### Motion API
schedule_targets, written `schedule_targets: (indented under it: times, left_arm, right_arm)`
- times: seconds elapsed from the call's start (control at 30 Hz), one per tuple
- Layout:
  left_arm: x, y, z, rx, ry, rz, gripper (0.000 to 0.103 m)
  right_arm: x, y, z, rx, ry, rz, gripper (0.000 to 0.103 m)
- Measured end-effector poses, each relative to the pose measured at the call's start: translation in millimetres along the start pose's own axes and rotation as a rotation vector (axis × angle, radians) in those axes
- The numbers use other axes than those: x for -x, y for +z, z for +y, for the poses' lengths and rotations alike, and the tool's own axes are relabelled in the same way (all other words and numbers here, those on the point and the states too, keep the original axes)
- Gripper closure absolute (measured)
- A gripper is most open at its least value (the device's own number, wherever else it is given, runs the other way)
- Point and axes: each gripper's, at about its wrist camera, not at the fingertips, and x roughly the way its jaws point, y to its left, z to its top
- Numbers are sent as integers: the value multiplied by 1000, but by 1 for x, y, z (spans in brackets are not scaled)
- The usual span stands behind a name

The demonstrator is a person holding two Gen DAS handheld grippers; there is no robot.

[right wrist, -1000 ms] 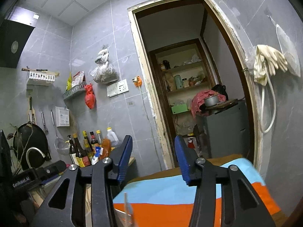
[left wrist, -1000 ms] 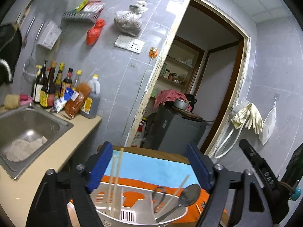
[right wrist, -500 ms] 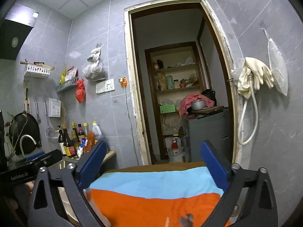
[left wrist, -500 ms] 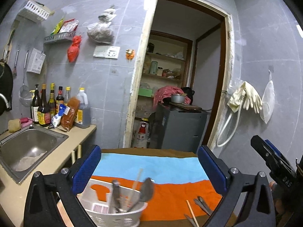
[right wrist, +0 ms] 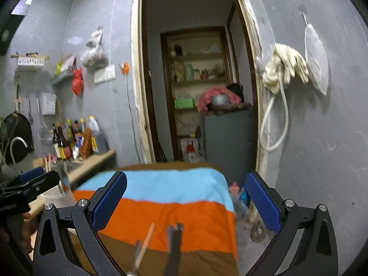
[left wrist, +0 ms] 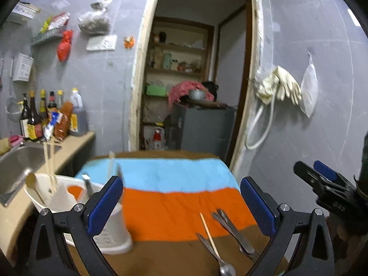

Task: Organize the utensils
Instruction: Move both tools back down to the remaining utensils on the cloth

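Observation:
A white utensil holder (left wrist: 57, 197) stands at the table's left edge with chopsticks (left wrist: 49, 165) and a spoon (left wrist: 33, 184) in it. On the striped cloth (left wrist: 174, 197) lie a loose chopstick (left wrist: 208, 234), two forks (left wrist: 232, 232) and a spoon (left wrist: 226, 269). My left gripper (left wrist: 181, 209) is open and empty above the cloth, right of the holder. My right gripper (right wrist: 186, 204) is open and empty above the cloth; a chopstick (right wrist: 145, 246) and a fork (right wrist: 173, 243) lie below it, blurred.
A sink (left wrist: 16, 163) and counter with sauce bottles (left wrist: 43, 115) are at the left. A doorway (left wrist: 197, 80) with shelves and a grey cabinet is behind the table. Gloves and a hose (left wrist: 276, 92) hang on the right wall.
Both grippers opened wide and pulled back from the holder. The left view has swung right, so the holder sits at its left and the loose utensils show.

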Motion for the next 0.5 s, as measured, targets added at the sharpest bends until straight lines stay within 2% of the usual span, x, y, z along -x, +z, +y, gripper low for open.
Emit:
schedule_targets:
  times: [0.23, 0.5]
  left_arm:
    - [-27, -28, -12, 10, -27, 88, 0]
    - [-62, -51, -4, 79, -40, 194, 0]
  right_arm:
    - [-27, -32, -32, 8, 2, 119, 2]
    - [-76, -66, -46, -29, 80, 259, 2]
